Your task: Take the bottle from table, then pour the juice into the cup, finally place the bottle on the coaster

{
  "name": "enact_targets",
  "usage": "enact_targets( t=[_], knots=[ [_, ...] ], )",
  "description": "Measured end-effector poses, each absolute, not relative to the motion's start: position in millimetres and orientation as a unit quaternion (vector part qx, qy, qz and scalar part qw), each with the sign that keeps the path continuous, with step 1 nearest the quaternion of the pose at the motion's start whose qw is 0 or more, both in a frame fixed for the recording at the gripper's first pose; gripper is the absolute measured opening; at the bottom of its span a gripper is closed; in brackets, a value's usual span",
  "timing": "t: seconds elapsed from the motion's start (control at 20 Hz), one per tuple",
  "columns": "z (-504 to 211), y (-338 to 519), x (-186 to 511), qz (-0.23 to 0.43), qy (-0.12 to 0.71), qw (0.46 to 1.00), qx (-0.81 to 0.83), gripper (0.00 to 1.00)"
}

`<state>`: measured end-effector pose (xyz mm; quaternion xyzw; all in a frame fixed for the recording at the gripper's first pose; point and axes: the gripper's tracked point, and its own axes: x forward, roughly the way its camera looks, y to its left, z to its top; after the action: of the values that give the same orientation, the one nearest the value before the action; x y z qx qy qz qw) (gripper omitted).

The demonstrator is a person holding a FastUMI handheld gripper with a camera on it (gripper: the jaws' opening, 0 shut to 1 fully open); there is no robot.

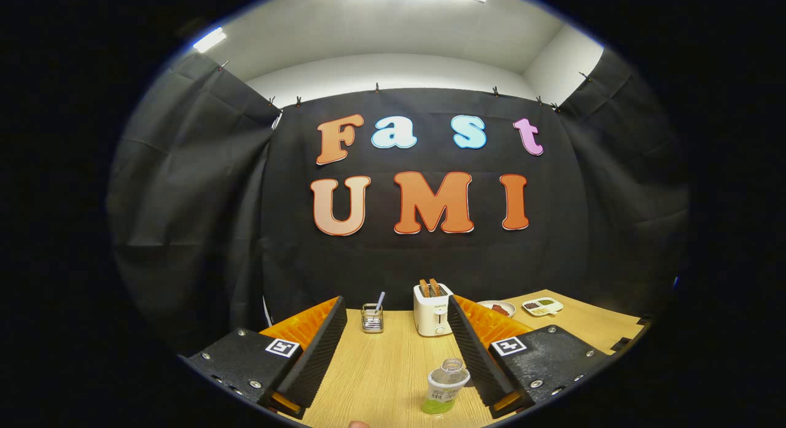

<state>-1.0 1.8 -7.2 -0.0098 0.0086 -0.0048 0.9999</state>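
Between your hand-held gripper fingers, spread wide and empty, the clear plastic bottle with green juice stands uncapped on the wooden tabletop, hugging the right finger. Clip it while closing and it probably tips, spilling.

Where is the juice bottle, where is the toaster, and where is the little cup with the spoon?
bottle (447,388): gripper view, on its label.
toaster (432,314): gripper view, on its white front.
cup with the spoon (372,319): gripper view, on its side.
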Motion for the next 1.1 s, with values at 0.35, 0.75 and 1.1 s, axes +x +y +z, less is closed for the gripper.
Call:
enact_targets(
  t=[0.35, 0.75, 1.1],
  knots=[
    [-24, -8, 6, -0.014, 0.026, 0.999, -0.027, 0.98],
    [-59, -35, 17, -0.036, 0.06, 0.997, -0.019, 0.98],
    [-106, -50, 31, -0.045, 0.098, 0.994, -0.015, 0.98]
  ],
)
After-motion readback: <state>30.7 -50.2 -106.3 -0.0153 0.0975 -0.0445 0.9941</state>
